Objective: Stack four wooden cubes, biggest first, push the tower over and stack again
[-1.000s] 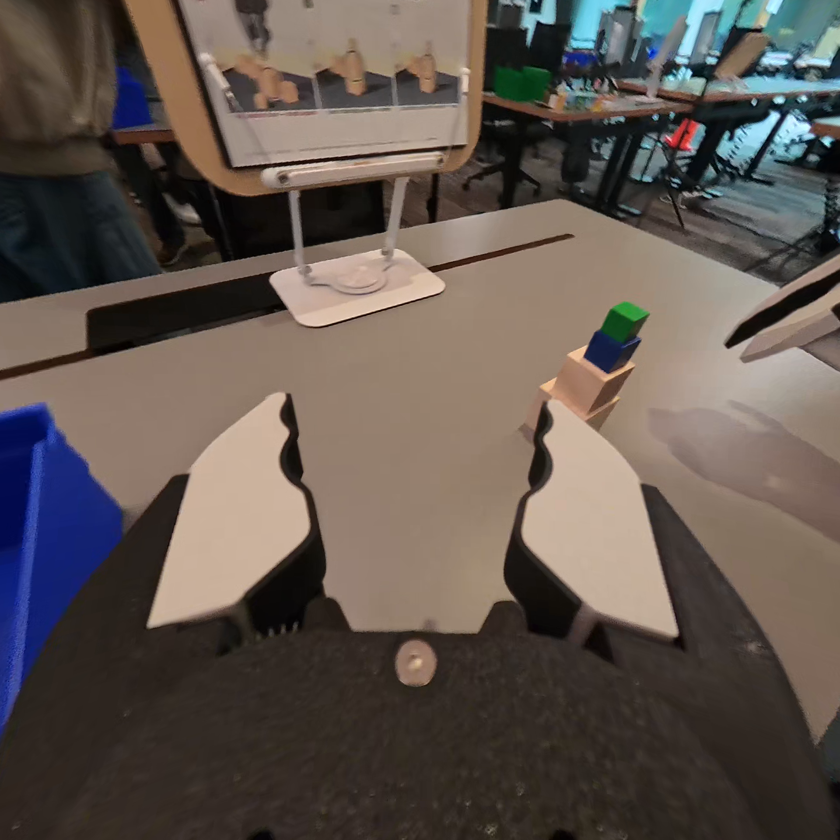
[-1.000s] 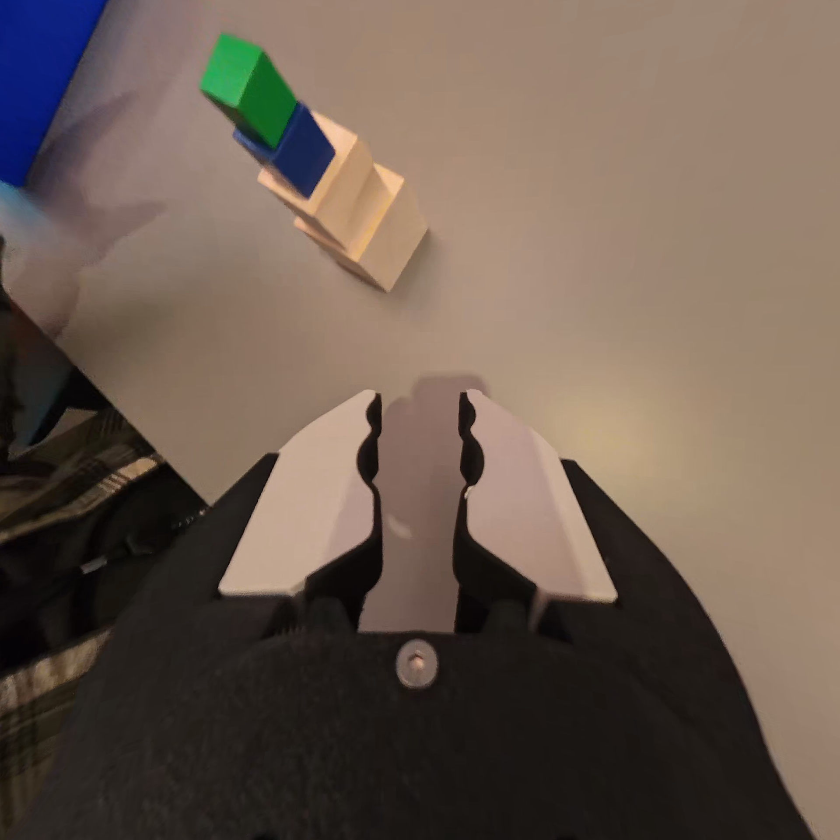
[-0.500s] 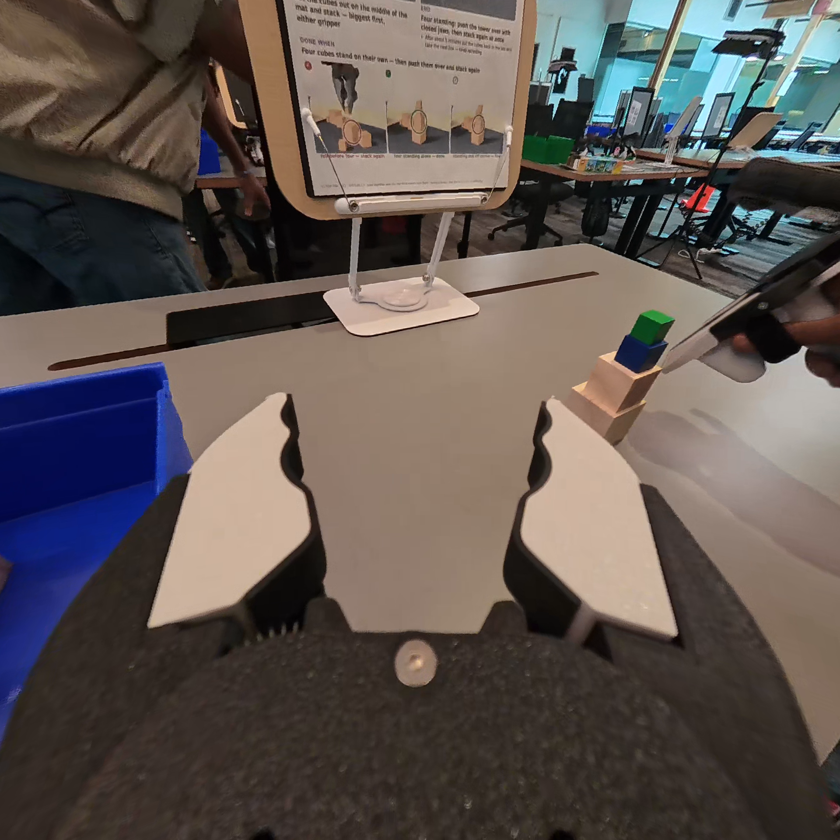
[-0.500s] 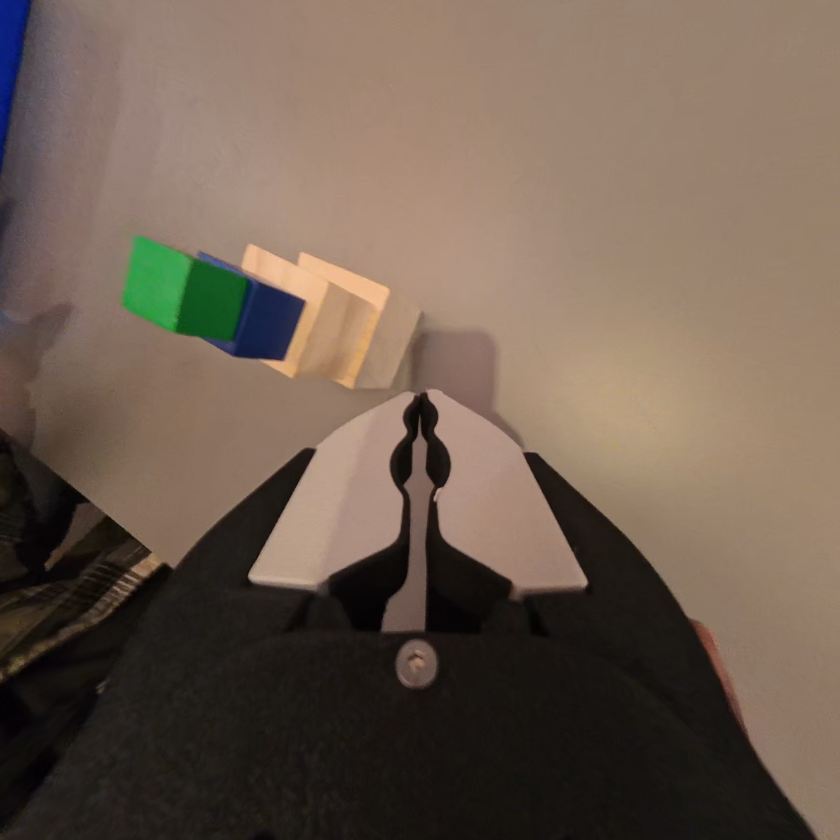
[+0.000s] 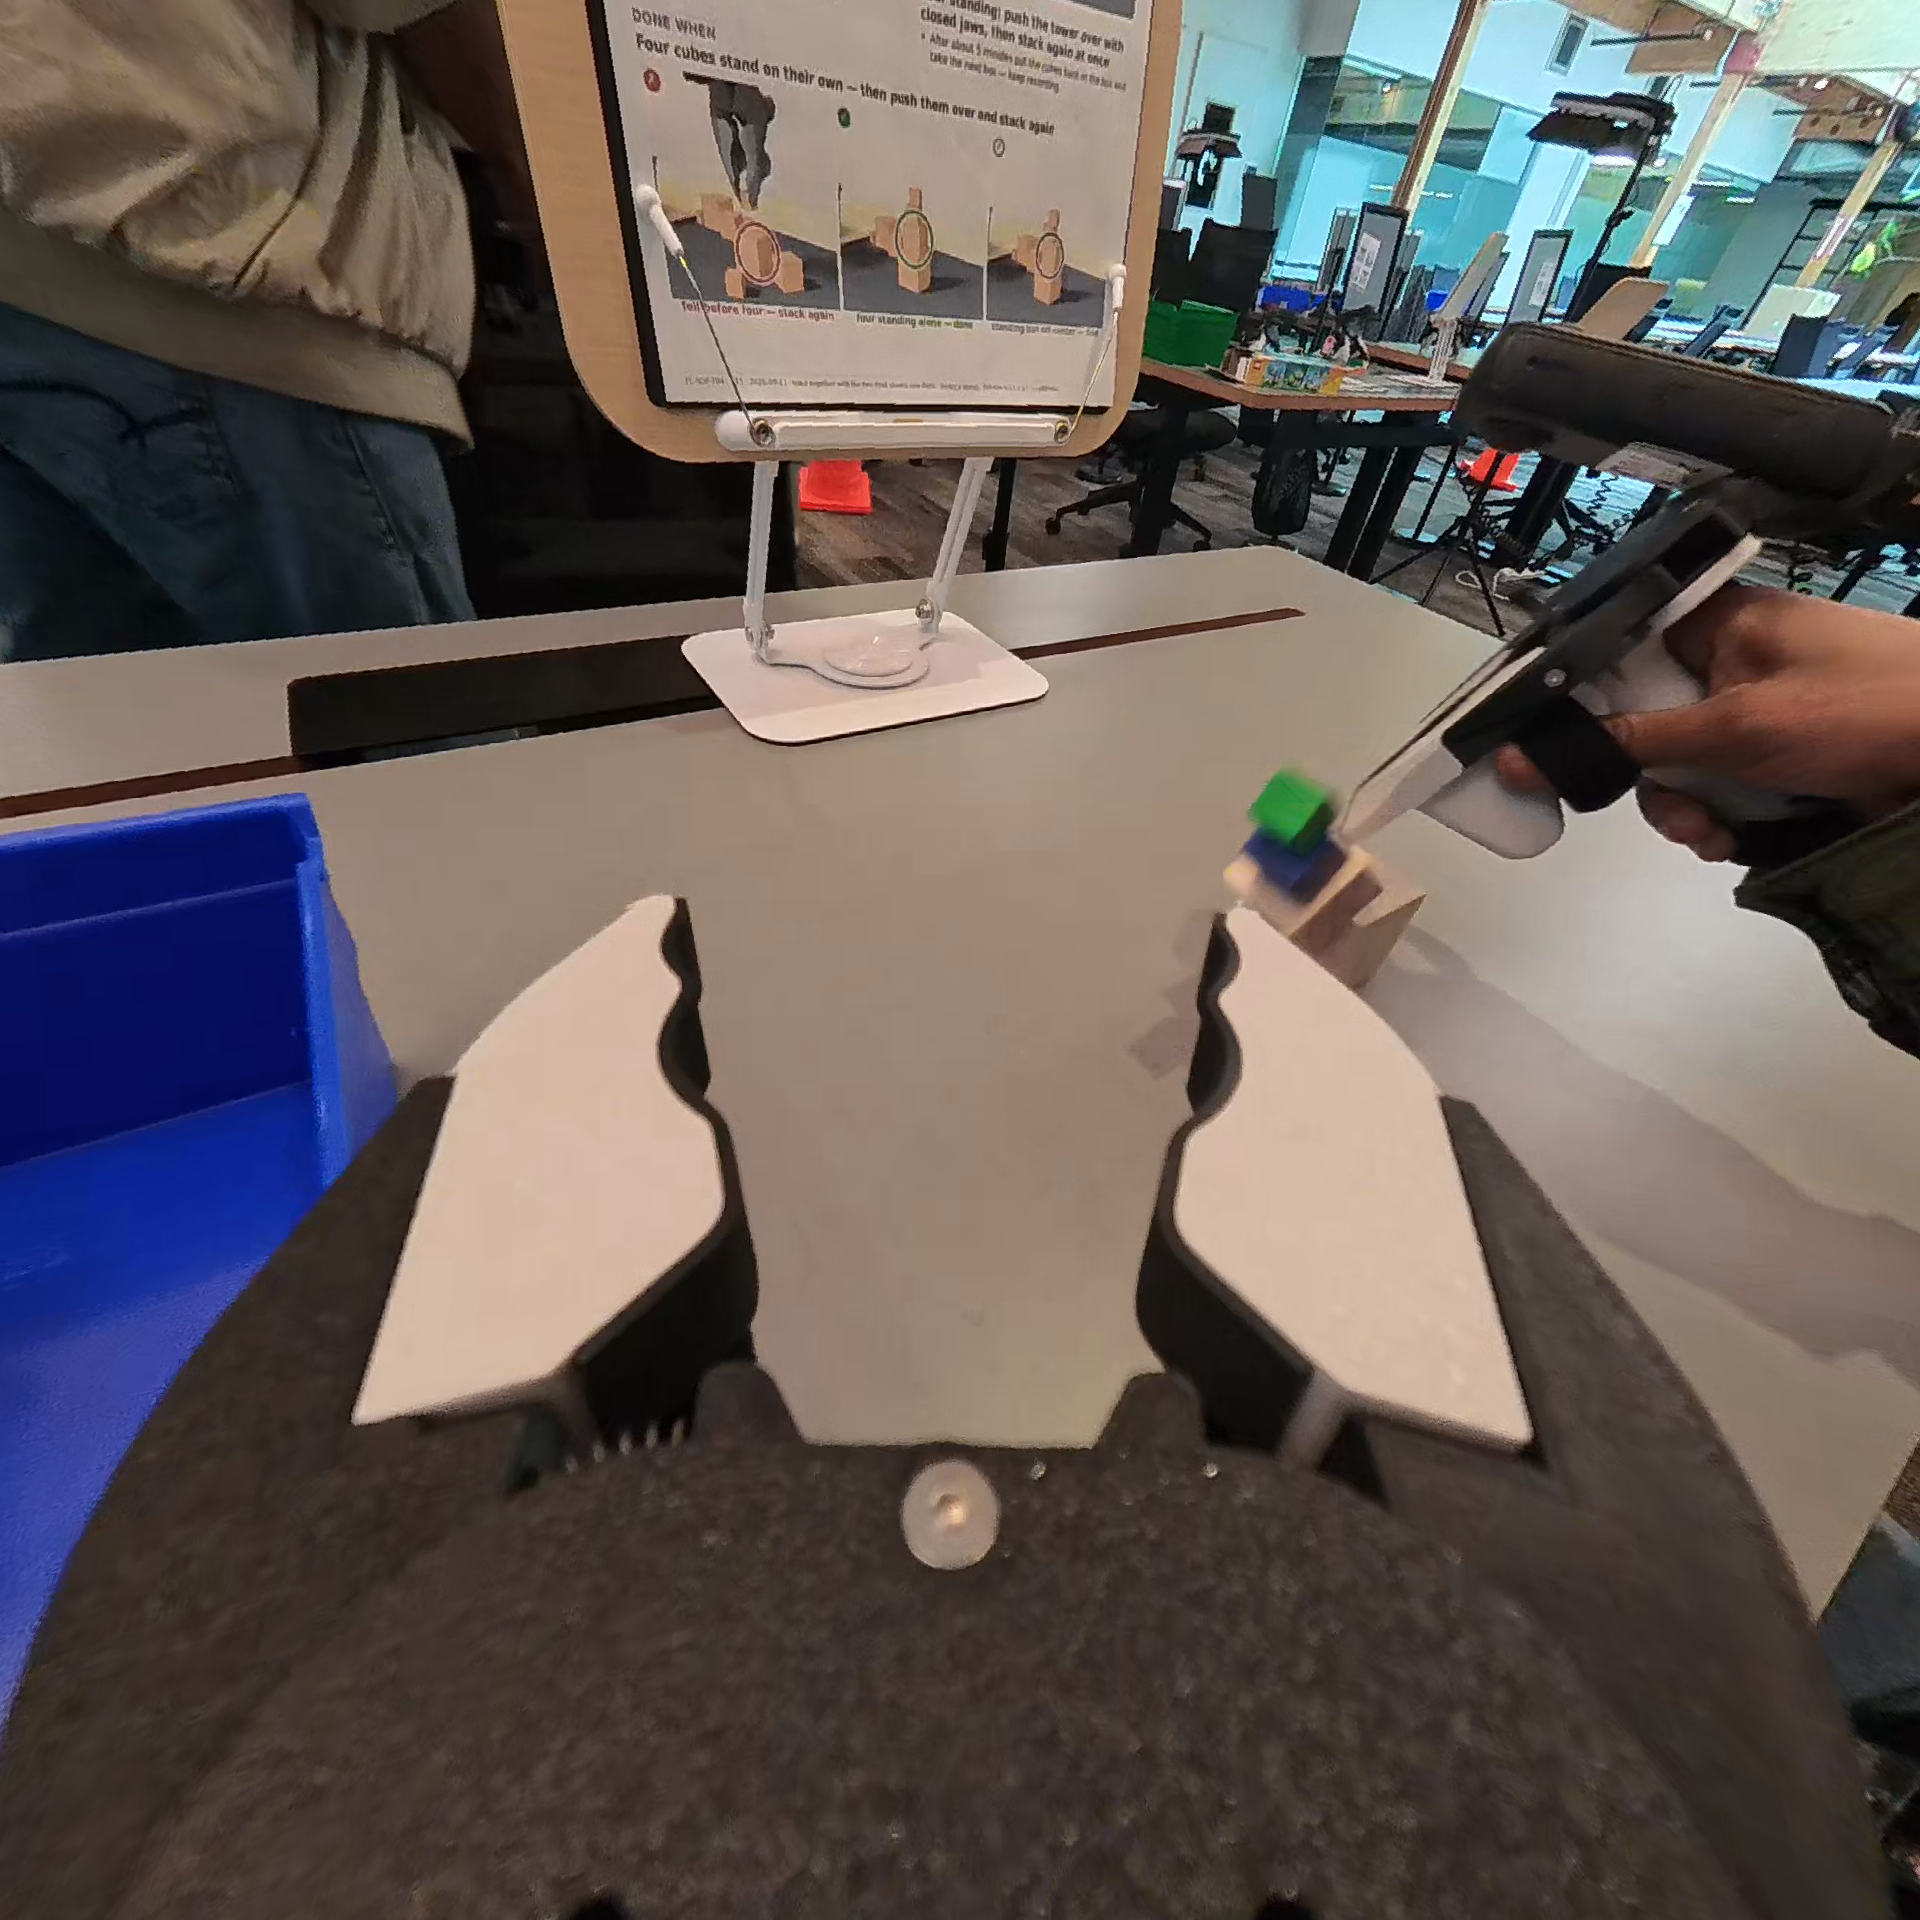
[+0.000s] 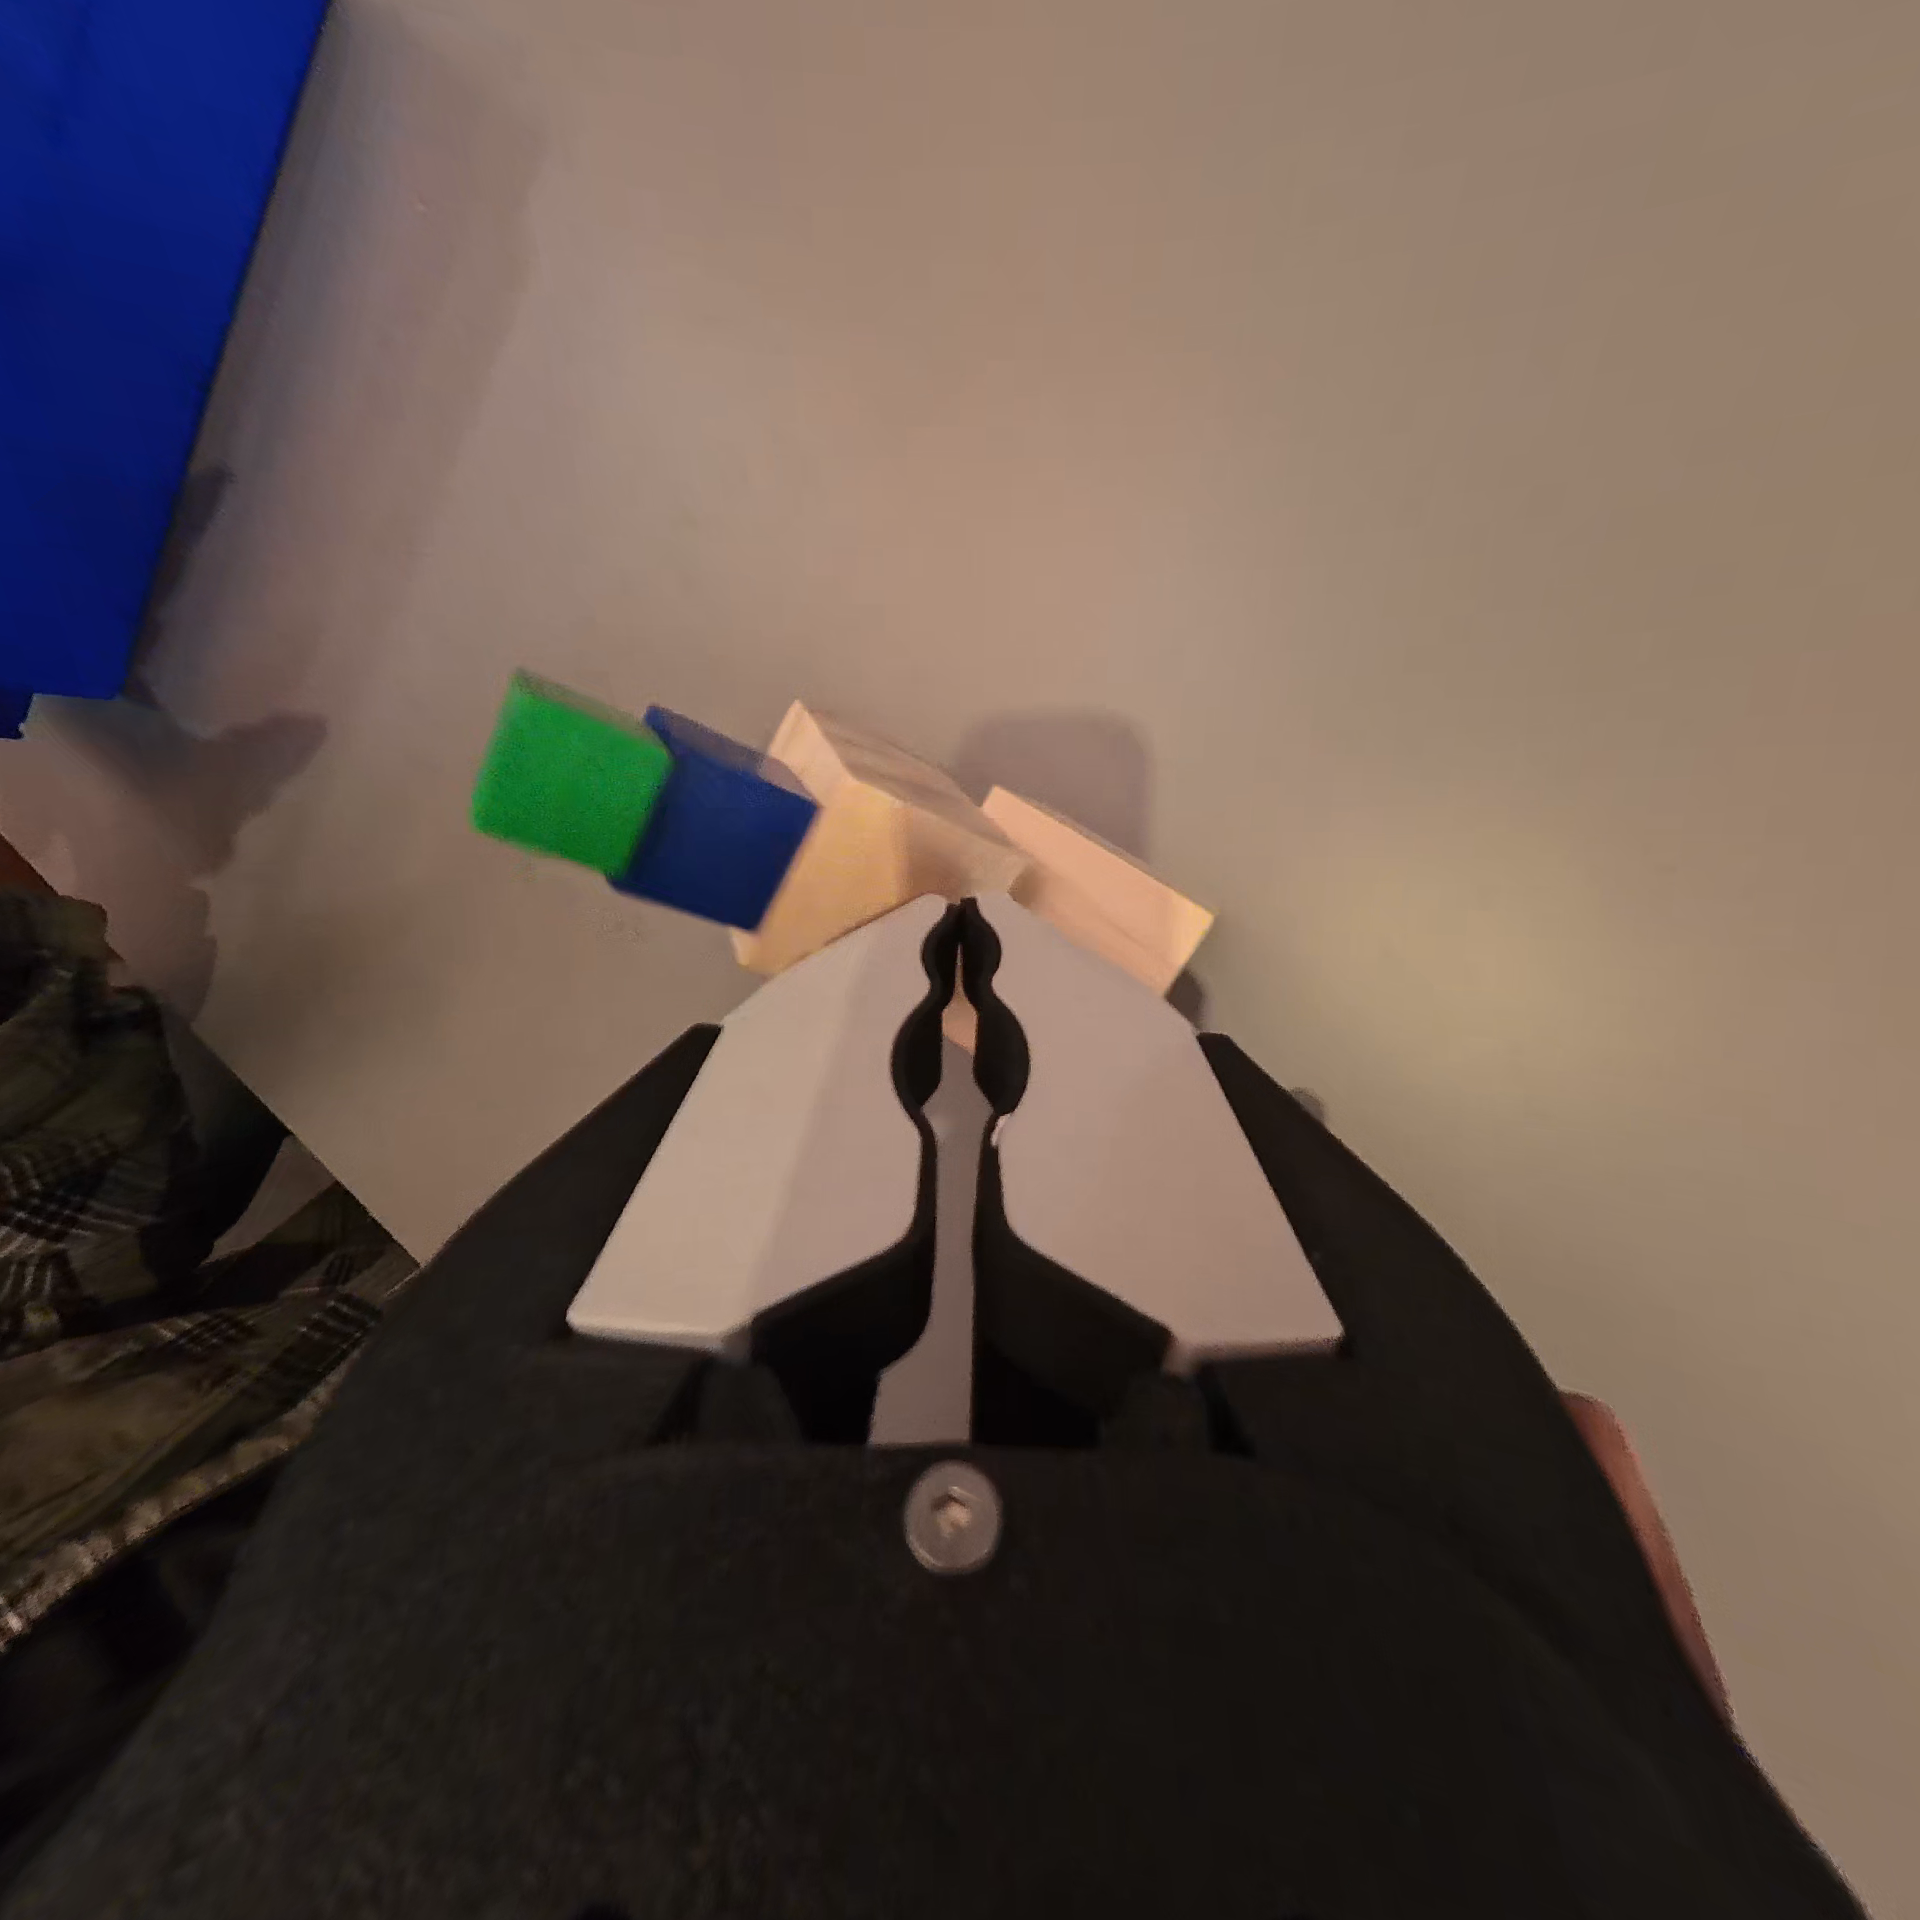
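A tower of wooden cubes leans over on the grey table (image 5: 935, 935). The big plain cube (image 6: 1091, 883) is at the bottom, then a smaller plain cube (image 6: 883, 831), a blue cube (image 6: 717, 831) and a green cube (image 6: 566, 774) on top. The upper cubes tip away to the left, blurred. My right gripper (image 6: 964, 914) is shut and empty, its tip against the second plain cube. In the left wrist view the right gripper (image 5: 1392, 795) touches the tipping tower beside the green cube (image 5: 1291, 808). My left gripper (image 5: 951, 925) is open and empty, held back from the tower.
A blue bin (image 5: 156, 1039) stands at the table's left; it shows in the right wrist view (image 6: 125, 312) too. An instruction board on a white stand (image 5: 862, 665) is at the back. A person (image 5: 208, 260) stands behind the table. A hand (image 5: 1787, 707) holds the right gripper. My right fingertips sit around 25 cm from my left ones.
The right gripper shut and moved in against the tower. The tower, upright before, now tips over to the left. The left gripper stayed open and drew back a little.
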Available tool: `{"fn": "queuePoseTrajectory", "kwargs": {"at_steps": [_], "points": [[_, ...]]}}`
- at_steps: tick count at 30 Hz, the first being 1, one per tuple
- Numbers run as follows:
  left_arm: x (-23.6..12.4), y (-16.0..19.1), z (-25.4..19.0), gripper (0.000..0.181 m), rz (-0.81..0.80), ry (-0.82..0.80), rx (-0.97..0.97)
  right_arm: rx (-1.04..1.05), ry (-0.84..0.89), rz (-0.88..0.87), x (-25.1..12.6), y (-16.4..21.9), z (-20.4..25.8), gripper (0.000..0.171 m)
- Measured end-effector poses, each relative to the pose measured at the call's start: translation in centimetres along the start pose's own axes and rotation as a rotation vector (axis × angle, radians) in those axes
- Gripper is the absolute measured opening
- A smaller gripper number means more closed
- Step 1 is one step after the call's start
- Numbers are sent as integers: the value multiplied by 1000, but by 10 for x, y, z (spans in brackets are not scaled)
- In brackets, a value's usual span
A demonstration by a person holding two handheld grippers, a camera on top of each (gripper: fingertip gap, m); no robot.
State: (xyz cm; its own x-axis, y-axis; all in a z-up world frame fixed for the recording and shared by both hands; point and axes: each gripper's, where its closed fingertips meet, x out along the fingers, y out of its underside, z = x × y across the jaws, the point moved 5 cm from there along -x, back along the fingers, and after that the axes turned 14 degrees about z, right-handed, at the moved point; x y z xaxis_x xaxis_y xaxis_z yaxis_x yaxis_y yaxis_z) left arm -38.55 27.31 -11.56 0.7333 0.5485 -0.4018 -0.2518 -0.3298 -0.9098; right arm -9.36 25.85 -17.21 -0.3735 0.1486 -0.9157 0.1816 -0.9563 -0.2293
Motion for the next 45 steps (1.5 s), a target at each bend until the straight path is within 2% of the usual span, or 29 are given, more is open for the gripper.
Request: {"fn": "queuePoseTrajectory", "kwargs": {"at_steps": [6, 12, 16, 18, 23, 25, 30, 35, 45], "points": [[7, 5, 3, 92, 20, 6, 7, -27, 28, -3, 0, -4, 2, 0], [12, 6, -3, 91, 25, 53, 39, -114, 75, -44, -16, 8, -3, 0], [15, 8, -7, 90, 48, 54, 60, -204, 118, -71, -27, 25, -8, 11], [15, 9, -8, 90, 48, 69, 56, -282, 117, -84, -32, 35, -7, 21], [11, -1, -13, 91, 44, 63, 88, -609, 196, -153, -41, 47, -2, 70], [8, -11, -14, 92, 46, 46, 111, -719, 244, -164, -43, 43, 1, 90], [-1, -44, -8, 94, 18, -11, 145, -829, 227, -140, -40, 15, 12, 116], [0, -54, -7, 95, 18, -15, 158, -913, 270, 60, -10, -9, 26, 118], [-7, -42, -9, 95, 59, -1, 211, -949, 257, 319, 52, -42, 48, 98]]}}
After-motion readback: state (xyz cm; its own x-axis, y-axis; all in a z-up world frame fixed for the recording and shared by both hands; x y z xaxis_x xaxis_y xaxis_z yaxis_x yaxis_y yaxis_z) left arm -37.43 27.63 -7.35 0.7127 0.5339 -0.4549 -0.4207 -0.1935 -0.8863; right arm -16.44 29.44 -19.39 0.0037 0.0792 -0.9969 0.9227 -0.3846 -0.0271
